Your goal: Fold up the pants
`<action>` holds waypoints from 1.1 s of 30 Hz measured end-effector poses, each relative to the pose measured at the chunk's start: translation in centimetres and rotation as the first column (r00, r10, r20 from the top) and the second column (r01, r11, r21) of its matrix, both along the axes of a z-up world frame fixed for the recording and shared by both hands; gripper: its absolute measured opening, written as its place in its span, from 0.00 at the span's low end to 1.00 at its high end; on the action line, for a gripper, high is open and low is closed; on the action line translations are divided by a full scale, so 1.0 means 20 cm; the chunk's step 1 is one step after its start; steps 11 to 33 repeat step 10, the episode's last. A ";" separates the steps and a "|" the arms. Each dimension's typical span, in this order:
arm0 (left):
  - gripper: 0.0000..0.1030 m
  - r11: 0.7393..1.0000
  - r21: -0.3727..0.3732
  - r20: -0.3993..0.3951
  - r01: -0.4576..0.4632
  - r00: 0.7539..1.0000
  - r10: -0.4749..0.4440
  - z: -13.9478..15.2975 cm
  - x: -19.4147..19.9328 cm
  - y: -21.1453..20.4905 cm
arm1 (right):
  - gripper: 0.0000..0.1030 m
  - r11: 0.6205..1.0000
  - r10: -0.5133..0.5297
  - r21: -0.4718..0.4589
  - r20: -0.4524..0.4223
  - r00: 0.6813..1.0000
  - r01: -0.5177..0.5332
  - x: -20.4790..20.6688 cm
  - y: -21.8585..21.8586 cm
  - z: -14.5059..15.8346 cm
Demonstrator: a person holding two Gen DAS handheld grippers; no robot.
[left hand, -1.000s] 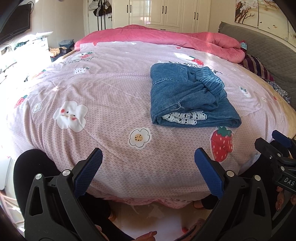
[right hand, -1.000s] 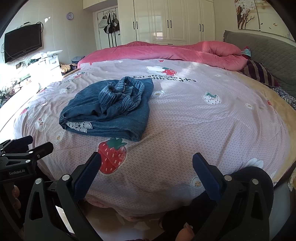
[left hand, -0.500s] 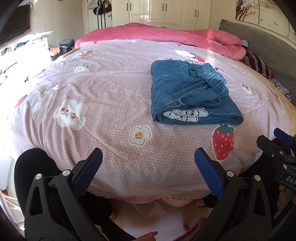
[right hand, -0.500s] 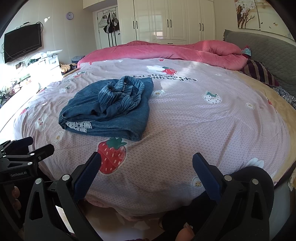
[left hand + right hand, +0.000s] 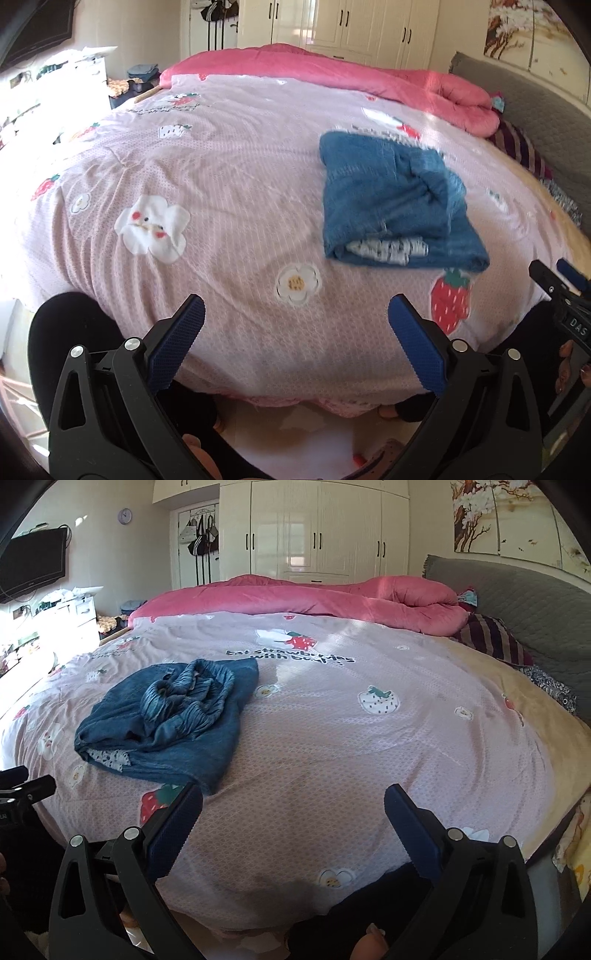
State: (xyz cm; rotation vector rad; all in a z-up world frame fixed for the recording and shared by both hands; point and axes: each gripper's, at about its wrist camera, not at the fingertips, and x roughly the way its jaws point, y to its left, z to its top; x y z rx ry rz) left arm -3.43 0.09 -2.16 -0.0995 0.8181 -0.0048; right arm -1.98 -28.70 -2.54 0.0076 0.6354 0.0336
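The pants (image 5: 166, 720) lay folded in a compact bundle (waistband bunched on top); both the left gripper (image 5: 295, 332) and right gripper (image 5: 293, 812) hovered spread wide and empty, so little seemed left.

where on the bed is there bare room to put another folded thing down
Widest free patch: the pink bedspread right of the folded denim pants, up to the striped pillow. Also free: the stretch left of the pants around the white flower print. Crowded: the far edge under the rolled pink duvet.
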 end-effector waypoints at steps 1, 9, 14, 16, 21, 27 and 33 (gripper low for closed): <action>0.91 1.000 -0.005 0.005 -0.006 1.000 0.006 0.02 0.03 0.03 | 0.96 1.000 -0.020 0.016 0.002 1.000 0.020 0.03 -0.05 0.01; 0.91 0.974 0.144 -0.109 -0.173 0.976 0.190 0.03 0.83 0.61 | 0.96 0.944 -0.329 -0.008 -0.064 0.942 0.329 0.72 -0.82 0.08; 0.91 0.966 0.165 -0.103 -0.197 0.971 0.215 0.03 0.91 0.67 | 0.96 0.926 -0.378 -0.036 -0.095 0.921 0.376 0.82 -0.91 0.06; 0.91 0.966 0.165 -0.103 -0.197 0.971 0.215 0.03 0.91 0.67 | 0.96 0.926 -0.378 -0.036 -0.095 0.921 0.376 0.82 -0.91 0.06; 0.91 0.966 0.165 -0.103 -0.197 0.971 0.215 0.03 0.91 0.67 | 0.96 0.926 -0.378 -0.036 -0.095 0.921 0.376 0.82 -0.91 0.06; 0.91 0.966 0.165 -0.103 -0.197 0.971 0.215 0.03 0.91 0.67 | 0.96 0.926 -0.378 -0.036 -0.095 0.921 0.376 0.82 -0.91 0.06; 0.91 0.966 0.165 -0.103 -0.197 0.971 0.215 0.03 0.91 0.67 | 0.96 0.926 -0.378 -0.036 -0.095 0.921 0.376 0.82 -0.91 0.06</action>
